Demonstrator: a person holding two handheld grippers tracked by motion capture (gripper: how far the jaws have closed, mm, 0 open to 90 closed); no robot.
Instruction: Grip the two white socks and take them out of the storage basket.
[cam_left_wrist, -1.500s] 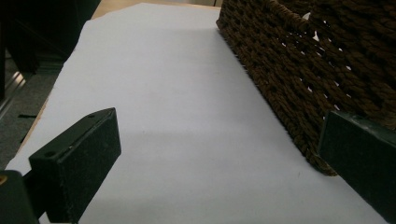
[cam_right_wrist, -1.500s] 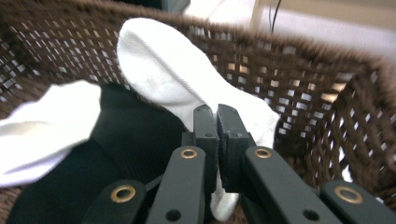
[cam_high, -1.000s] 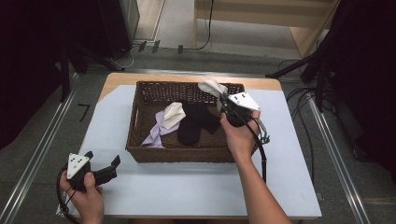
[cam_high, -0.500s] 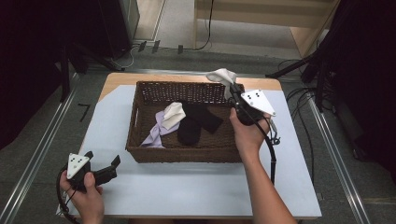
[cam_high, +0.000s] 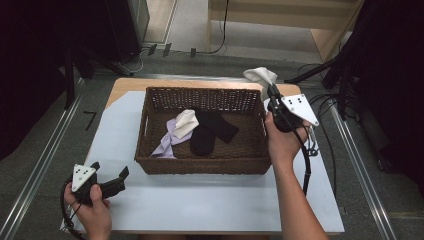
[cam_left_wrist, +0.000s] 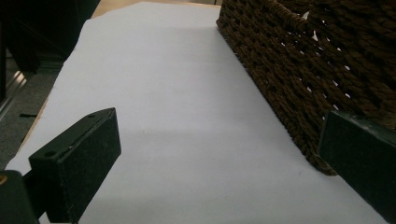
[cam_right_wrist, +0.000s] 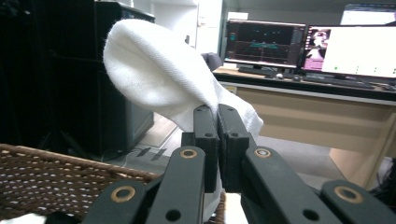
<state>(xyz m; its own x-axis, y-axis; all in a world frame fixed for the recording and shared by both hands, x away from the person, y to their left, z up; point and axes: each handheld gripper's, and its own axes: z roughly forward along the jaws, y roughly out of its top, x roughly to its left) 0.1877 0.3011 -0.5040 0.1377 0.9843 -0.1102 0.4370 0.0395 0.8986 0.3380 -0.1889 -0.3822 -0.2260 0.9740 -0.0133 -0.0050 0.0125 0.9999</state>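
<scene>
My right gripper (cam_high: 270, 93) is shut on a white sock (cam_high: 260, 76), held up over the far right corner of the brown wicker basket (cam_high: 205, 165). In the right gripper view the white sock (cam_right_wrist: 159, 77) bulges above the pinched jaws of the right gripper (cam_right_wrist: 217, 112). Inside the basket lie another white sock (cam_high: 185, 123), a lavender sock (cam_high: 167, 141) and two black socks (cam_high: 210, 131). My left gripper (cam_high: 109, 173) rests open on the white table sheet (cam_high: 200, 200), near the basket's front left corner, with nothing between its jaws. The basket wall (cam_left_wrist: 299, 74) stands to the right of the left gripper (cam_left_wrist: 219, 154).
The white sheet has free room left and in front of the basket. A wooden shelf unit (cam_high: 280, 20) stands beyond the table. Metal rails (cam_high: 40, 165) run along both sides. Desks with lit monitors (cam_right_wrist: 308, 46) stand in the background. A cable (cam_high: 305, 165) trails from my right gripper.
My right gripper has carried the white sock up and to the right, from over the basket's inside to its far right corner. The left hand has kept still.
</scene>
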